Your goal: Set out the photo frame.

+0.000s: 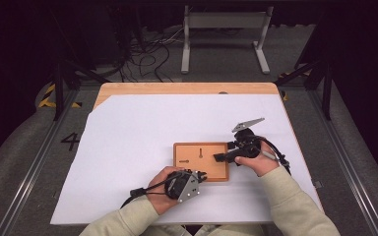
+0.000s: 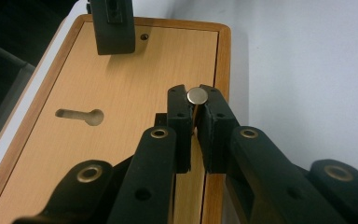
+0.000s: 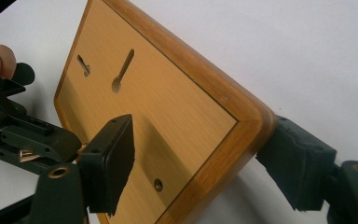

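White sheet on table [image 1: 128, 147] | we pinch a round-headed metal pin [image 2: 197, 96] in left gripper [image 2: 195, 100] at wooden board [image 1: 200, 161] near edge | right gripper [image 3: 191, 154] straddles a corner, pads apart — pin not yet seated in keyhole slot [image 2: 81, 115].

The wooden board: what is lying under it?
The wooden board lies on a white table cover. Whatever is directly beneath the board is covered; its keyhole slots look dark.

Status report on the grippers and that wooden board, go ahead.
Left gripper shut on small metal pin at wooden board edge. Right gripper open, jaws straddling board's corner, pads not pressing. Nothing in the way on white table cover.
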The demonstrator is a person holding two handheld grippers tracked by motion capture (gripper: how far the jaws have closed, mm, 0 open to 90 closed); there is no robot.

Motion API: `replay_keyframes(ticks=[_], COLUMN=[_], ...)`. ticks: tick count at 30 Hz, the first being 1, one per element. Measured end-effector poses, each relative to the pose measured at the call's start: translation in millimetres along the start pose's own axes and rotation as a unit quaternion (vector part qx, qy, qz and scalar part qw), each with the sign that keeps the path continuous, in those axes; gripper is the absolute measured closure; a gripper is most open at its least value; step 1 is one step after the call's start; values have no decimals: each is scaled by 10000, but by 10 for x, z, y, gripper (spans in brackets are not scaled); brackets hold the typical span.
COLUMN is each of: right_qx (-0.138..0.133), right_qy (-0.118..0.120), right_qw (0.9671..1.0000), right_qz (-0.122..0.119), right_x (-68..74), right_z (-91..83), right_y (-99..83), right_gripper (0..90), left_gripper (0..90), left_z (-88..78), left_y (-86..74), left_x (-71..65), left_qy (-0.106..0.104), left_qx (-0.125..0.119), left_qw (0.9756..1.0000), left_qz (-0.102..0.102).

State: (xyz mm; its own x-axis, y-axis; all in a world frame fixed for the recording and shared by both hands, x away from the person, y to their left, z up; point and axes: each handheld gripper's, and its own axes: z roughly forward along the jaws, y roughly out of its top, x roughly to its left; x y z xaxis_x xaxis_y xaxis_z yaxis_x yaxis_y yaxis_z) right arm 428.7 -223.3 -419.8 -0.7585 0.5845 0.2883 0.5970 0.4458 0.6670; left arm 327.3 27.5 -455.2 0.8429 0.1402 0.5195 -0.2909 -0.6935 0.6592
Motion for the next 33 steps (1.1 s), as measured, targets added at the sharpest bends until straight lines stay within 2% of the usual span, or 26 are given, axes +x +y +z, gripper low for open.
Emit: replay_keyframes(ticks=[6,17,18,19,21,22,24,25,26,27,28,31,33], right_qx=[54,89,89,104,101,101,101,101,100,97,97,110,107], right_qy=[172,455,521,543,537,537,525,525,526,513,513,490,474], right_qw=[9998,9984,9980,9978,9980,9980,9982,9982,9983,9985,9985,9987,9988], right_qz=[113,308,351,365,313,313,257,257,226,163,163,113,53], right_x=[-29,-102,-116,-118,-112,-112,-97,-97,-94,-81,-81,-58,-47], right_z=[57,52,31,20,3,3,-22,-22,-31,-47,-47,-66,-81], right_y=[-3,-9,-11,-9,-6,-6,-5,-5,-3,-1,-1,3,3], right_gripper=[280,378,402,409,417,417,432,432,436,442,442,448,455], left_gripper=[836,832,829,823,788,764,718,700,700,672,658,628,604], left_z=[0,-11,-18,-26,-61,-61,-154,-154,-200,-266,-266,-391,-465], left_y=[-3,-7,-16,-22,-39,-39,-60,-60,-62,-72,-72,-100,-124], left_x=[-2,16,26,43,77,77,122,122,140,166,166,212,247], left_qy=[-19,-64,-143,-207,-417,-417,-691,-691,-757,-875,-875,-1050,-1129], left_qx=[-5,0,-32,-46,-125,-125,-311,-311,-408,-545,-545,-658,-801], left_qw=[10000,10000,9997,9995,9980,9980,9942,9942,9922,9887,9887,9813,9756], left_qz=[-52,-63,-194,-233,-462,-462,-761,-761,-898,-1091,-1091,-1470,-1706])
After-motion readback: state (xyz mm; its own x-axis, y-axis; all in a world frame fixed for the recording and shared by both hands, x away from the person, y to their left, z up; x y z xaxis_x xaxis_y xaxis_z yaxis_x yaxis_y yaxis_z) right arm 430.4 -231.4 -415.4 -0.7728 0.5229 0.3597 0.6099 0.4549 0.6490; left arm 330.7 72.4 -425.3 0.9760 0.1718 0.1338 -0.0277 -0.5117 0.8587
